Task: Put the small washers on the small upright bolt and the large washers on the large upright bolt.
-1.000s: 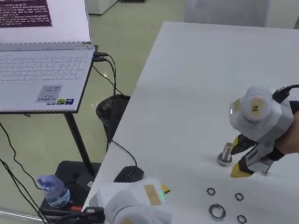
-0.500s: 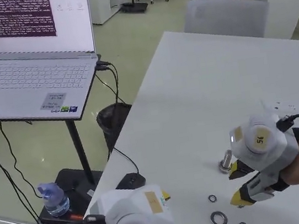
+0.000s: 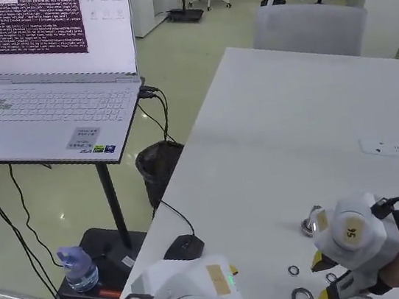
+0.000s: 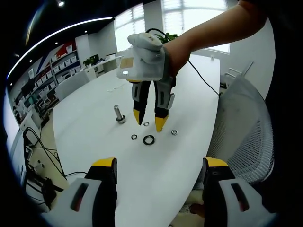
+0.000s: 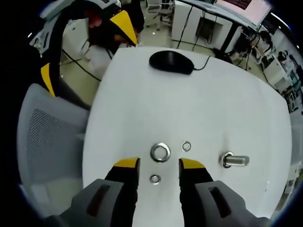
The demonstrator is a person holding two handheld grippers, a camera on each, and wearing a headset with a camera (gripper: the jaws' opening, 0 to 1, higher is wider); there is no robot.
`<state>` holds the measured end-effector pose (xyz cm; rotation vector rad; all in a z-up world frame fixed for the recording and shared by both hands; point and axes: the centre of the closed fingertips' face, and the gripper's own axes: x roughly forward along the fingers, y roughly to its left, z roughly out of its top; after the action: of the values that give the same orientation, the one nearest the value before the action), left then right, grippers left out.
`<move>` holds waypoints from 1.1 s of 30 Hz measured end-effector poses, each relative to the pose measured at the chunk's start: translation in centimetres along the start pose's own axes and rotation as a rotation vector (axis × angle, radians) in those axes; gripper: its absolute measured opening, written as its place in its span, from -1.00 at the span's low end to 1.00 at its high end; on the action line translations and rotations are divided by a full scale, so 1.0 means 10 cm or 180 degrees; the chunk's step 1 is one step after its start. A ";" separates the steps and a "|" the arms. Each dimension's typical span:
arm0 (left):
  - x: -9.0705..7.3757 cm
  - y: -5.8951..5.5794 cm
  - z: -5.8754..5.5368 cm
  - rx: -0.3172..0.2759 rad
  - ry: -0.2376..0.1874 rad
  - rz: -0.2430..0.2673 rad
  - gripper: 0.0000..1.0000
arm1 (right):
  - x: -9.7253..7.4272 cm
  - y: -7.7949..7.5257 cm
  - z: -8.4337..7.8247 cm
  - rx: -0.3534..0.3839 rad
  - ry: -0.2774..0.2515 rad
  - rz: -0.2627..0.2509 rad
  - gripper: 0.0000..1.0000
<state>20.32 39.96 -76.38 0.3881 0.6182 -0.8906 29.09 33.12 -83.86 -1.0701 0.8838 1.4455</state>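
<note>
Right now the right tool [image 5: 158, 164] is released, its jaws apart and holding nothing. It hangs just above the tabletop [image 5: 199, 94] with a small washer [image 5: 155, 178] framed between the yellow tips. Just beyond the tips lies the large washer [image 5: 160, 152], with a second small washer [image 5: 186, 146] beside it. The large upright bolt [image 5: 234, 161] stands near, off to one side. The left tool [image 4: 160, 163] is likewise spread and empty, held near the tabletop's edge, well apart from the parts. I judge the washers to be light, stiff, thin metal rings lying flat on a smooth surface, so they will likely skate or flip if nudged. The best hold looks to be across the outer rim, with the tips set down on the tabletop either side and a gentle squeeze that leaves the hole free for the bolt.
</note>
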 end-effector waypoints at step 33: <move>-0.01 -0.01 -0.04 0.0031 0.0008 -0.0141 0.39 | 0.40 -0.01 -0.10 0.0089 0.0161 0.0013 -0.36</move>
<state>20.03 40.17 -76.59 0.3856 0.6271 -0.9357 29.31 33.50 -87.93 -1.0887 0.9399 1.4108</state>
